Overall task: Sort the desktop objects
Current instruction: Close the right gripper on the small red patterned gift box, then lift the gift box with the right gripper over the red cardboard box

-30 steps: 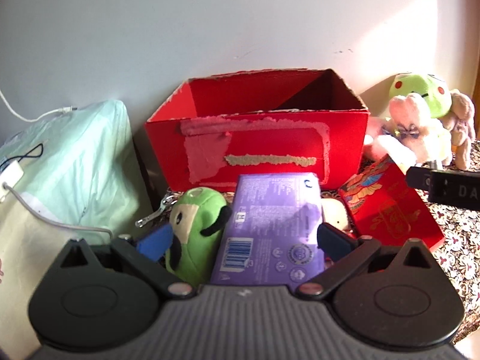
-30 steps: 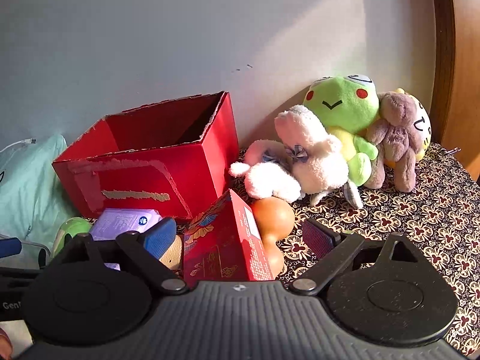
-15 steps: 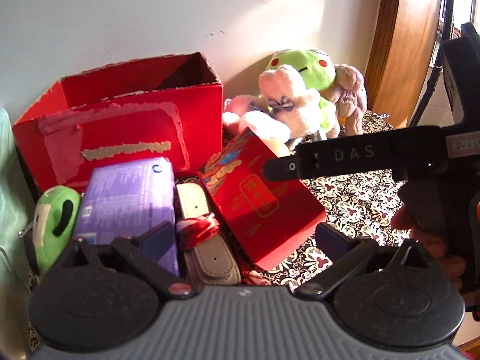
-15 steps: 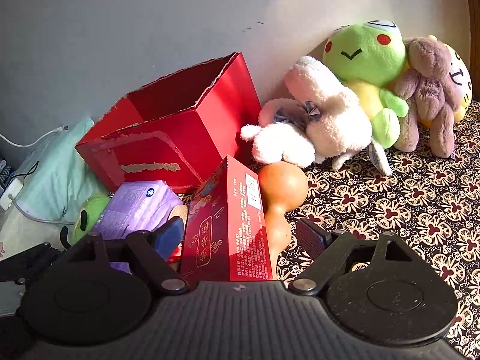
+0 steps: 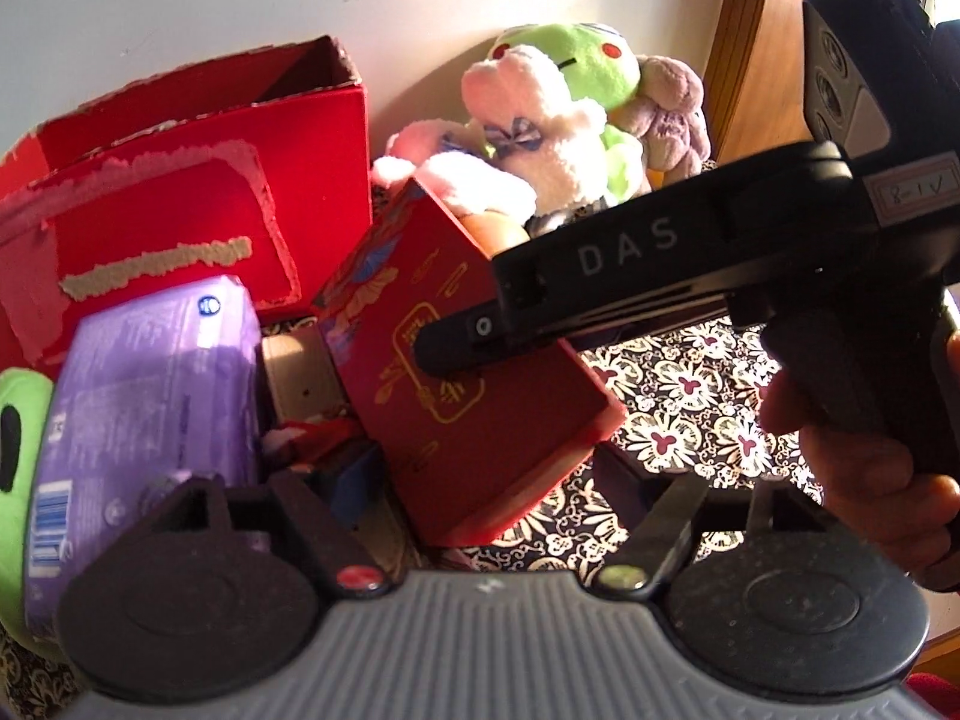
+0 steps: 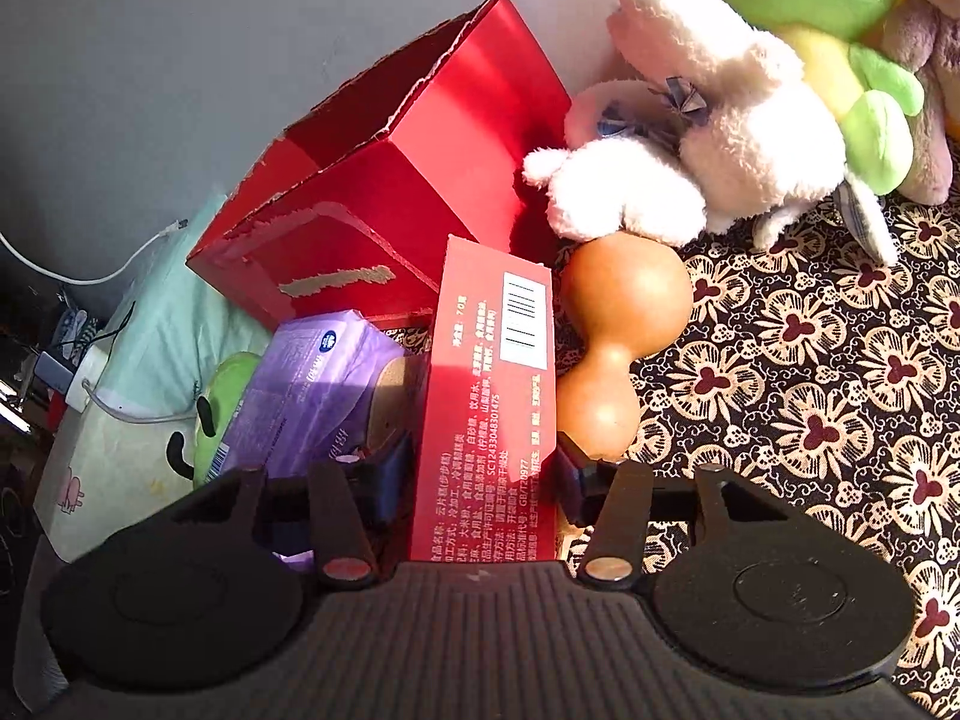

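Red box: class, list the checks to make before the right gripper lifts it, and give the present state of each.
1. Box between the right gripper fingers: ok.
2. Pads pressing on the box: cannot tell.
3. Room beside the box: not ok, gourd and purple pack crowd it.
4. Bin open on top: ok.
5. Left gripper out of the way: not ok, it is open, close to the box.

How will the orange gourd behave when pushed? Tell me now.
The gourd lies sideways; its two round bulbs would probably let it roll or pivot. Its smooth, shiny skin may slip between pads. The red box beside it likely blocks rolling that way.
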Motion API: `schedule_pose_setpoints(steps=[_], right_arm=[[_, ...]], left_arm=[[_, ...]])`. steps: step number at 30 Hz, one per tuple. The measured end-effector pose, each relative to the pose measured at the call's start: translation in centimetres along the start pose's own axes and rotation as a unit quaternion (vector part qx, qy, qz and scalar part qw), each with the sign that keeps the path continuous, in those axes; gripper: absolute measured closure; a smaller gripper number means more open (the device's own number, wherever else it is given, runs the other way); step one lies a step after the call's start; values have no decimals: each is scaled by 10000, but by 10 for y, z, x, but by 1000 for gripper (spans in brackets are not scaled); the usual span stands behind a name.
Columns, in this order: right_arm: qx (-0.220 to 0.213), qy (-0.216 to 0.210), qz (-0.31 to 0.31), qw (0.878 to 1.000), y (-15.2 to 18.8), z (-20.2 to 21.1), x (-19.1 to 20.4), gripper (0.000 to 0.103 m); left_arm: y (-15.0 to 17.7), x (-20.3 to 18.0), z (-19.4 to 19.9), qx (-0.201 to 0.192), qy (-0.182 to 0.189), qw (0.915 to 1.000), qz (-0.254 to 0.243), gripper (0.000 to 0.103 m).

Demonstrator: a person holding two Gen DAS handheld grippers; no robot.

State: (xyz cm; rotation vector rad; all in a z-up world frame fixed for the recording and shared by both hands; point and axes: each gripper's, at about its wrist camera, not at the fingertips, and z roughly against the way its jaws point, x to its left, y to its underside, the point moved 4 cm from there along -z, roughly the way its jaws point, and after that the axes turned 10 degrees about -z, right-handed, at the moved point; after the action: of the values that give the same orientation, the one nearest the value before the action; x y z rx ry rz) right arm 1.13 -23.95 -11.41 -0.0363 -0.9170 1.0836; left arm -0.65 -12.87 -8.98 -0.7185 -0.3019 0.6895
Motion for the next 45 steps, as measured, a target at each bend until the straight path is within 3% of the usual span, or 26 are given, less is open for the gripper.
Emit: schedule_pose_setpoints(steps=[7,13,18,19,22,29,37,42,45], right_arm=[[-178,-345,398,9985,-19,35,15,56],[-773,-859,251,9930,-69,66,37,56],[-892,-1239,120,9882,-115,39,72,56],[-831,-1229,64,9889,-120,32,78,56],[-741,-1294,-106,9888,-133,15,94,56],[-742,-1539,-418,9844,-173,-39,126,56],[495,-924,-352,9939,-191,-186,144,56],[196,398,31,9990,-204,-222,137,52],[39,468,-114,9988,-211,-212,122,49]], left_arm=[[-32,-7,27,-376,224,9988,-208,30],[-93,9,63,-1337,163,9907,-208,20],[-137,52,76,-1683,-303,9849,-277,15],[-142,66,75,-1570,-252,9872,-120,14],[-145,89,83,-1627,-267,9863,12,13],[-144,152,96,-1641,-758,9832,261,15],[-88,229,74,-810,-1565,9812,784,17],[-68,255,74,-594,-1654,9787,1062,19],[-63,261,78,-699,-1635,9777,1115,18]])
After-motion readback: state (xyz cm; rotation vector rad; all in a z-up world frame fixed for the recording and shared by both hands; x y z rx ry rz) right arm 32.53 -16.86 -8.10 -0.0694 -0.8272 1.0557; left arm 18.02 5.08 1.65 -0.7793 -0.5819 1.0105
